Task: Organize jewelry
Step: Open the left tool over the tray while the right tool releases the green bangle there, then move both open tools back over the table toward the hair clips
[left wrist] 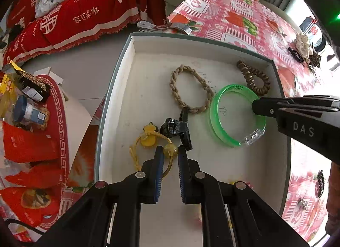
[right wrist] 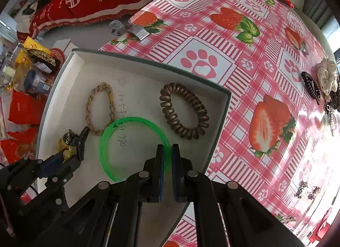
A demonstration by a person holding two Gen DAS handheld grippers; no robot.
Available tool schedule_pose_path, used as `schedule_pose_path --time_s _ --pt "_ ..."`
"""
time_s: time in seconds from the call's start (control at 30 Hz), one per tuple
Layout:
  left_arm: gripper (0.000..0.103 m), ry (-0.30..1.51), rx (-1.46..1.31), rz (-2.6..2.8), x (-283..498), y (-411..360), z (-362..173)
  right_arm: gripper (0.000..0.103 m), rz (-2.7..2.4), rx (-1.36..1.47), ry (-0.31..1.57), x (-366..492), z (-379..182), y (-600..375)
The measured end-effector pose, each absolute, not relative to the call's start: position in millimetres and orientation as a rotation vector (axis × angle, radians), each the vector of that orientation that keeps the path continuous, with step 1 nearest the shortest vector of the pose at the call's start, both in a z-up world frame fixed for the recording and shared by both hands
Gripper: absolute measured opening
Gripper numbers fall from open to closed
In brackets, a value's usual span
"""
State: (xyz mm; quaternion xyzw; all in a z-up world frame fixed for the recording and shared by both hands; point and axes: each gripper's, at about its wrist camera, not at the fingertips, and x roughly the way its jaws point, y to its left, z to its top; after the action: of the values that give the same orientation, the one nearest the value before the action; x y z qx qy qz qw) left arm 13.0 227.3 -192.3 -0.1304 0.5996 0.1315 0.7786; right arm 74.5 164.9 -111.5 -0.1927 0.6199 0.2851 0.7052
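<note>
A white box (left wrist: 119,89) (right wrist: 63,81) on the strawberry tablecloth holds a braided tan bracelet (left wrist: 178,96) (right wrist: 90,106), a brown spiral hair tie (left wrist: 250,77) (right wrist: 182,128), a green bangle (left wrist: 218,128) (right wrist: 106,155), a black hair clip (left wrist: 178,128) (right wrist: 81,140) and a yellow beaded cord charm (left wrist: 148,136). My left gripper (left wrist: 170,150) is shut on the charm's yellow bead. My right gripper (right wrist: 167,148) is shut on the green bangle's rim; it also shows in the left wrist view (left wrist: 258,106).
More hair ties and a cream scrunchie (right wrist: 327,77) lie at the table's far right, small clips (right wrist: 306,189) near the right edge, a metal clip (right wrist: 127,29) beyond the box. A red-rimmed bin (left wrist: 61,119) with snacks stands left of the table.
</note>
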Motion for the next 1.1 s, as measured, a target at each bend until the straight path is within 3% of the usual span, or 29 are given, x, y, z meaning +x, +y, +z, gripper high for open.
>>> schedule_pose_path --time_s 0.3,0.43,0.8,0.83,0.87,0.9,1.1 --pt "0.02 1.298 -0.243 0.301 6 220 -185 0.009 0.643 -0.377 1.405 75 -114 158" --pt "0.02 1.293 -0.241 0.285 4 218 -181 0.028 0.65 -0.339 1.401 76 -108 151" --pt "0.022 1.313 -0.207 0.272 7 207 -179 0.028 0.651 -0.196 1.339 71 -58 112" --pt "0.034 1.313 -0.206 0.272 7 207 -178 0.028 0.648 -0.187 1.336 69 -55 107" --pt "0.084 1.31 -0.207 0.277 7 207 -177 0.028 0.646 -0.182 1.335 66 -54 103" --pt "0.103 1.285 -0.209 0.306 5 208 -172 0.028 0.64 -0.175 1.333 64 -52 96" --pt "0.103 1.271 -0.201 0.328 7 209 -161 0.03 0.564 -0.122 1.357 57 -58 60"
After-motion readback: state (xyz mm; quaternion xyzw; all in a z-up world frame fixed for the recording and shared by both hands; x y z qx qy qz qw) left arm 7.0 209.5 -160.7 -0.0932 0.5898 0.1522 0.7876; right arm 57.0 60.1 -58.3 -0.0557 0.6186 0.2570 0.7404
